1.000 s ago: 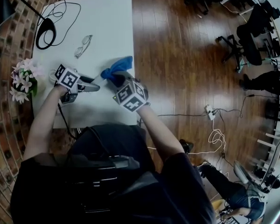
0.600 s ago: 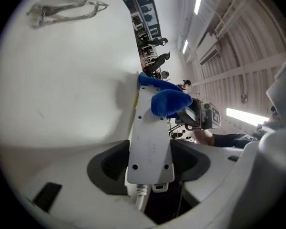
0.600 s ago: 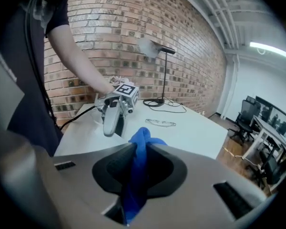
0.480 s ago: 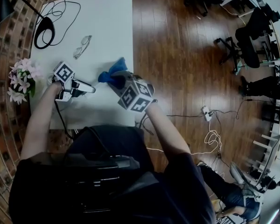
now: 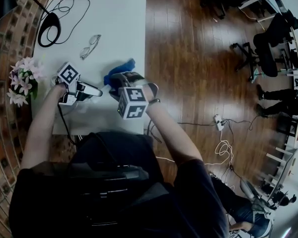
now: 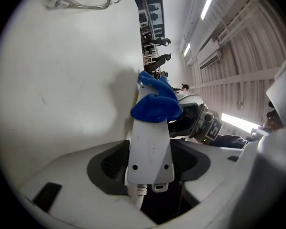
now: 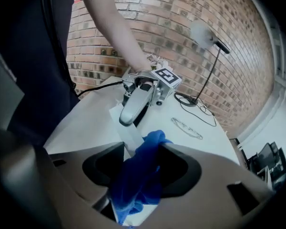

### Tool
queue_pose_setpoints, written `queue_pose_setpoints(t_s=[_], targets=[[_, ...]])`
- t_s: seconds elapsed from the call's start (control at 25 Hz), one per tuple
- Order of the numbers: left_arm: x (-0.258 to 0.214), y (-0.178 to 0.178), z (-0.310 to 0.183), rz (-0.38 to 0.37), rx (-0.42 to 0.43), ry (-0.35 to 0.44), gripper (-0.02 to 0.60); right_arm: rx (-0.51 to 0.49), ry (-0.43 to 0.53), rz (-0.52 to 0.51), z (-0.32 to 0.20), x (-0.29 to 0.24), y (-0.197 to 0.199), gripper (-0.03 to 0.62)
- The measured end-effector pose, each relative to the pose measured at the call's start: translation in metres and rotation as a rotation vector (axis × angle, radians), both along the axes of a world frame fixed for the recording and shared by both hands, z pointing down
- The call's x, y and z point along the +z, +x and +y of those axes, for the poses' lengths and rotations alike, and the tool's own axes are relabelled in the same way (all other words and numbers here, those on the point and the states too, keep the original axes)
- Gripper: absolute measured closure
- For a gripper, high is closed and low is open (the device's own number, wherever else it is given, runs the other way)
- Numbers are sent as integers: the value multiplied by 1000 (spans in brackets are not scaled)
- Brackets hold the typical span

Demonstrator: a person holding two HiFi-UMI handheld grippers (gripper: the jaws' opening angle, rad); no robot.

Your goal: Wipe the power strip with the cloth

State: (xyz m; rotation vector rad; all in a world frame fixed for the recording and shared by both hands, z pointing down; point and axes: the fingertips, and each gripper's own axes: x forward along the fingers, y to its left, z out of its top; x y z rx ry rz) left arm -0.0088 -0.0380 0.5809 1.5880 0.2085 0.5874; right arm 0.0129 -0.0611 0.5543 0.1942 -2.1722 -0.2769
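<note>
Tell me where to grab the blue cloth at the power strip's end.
Grip the blue cloth at its bunched middle, coming from the power strip's free end, opposite the left hand-held gripper clamping the corded end. It is crumpled into a ridge, so jaws closing across it should catch most folds. The right hand-held gripper, jaws opening, straddles it that way.

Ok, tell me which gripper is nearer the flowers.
Left. The left gripper, shut on the power strip, sits beside the flowers at the table's edge. The right gripper, jaws opening with the blue cloth between them, is farther off, beyond the left one.
</note>
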Motion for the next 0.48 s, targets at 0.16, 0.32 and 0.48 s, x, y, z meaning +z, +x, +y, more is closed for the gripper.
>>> queue_pose_setpoints(t_s=[0.16,0.32,0.48], targets=[[1,-5,7,-66,75,69,307,-68,-4,13,5,6,-5,349],[6,-4,6,-64,97,154,305,-129,19,86,8,16,-9,339],[9,-7,0,-88,95,251,304,-135,16,99,8,21,-12,353]])
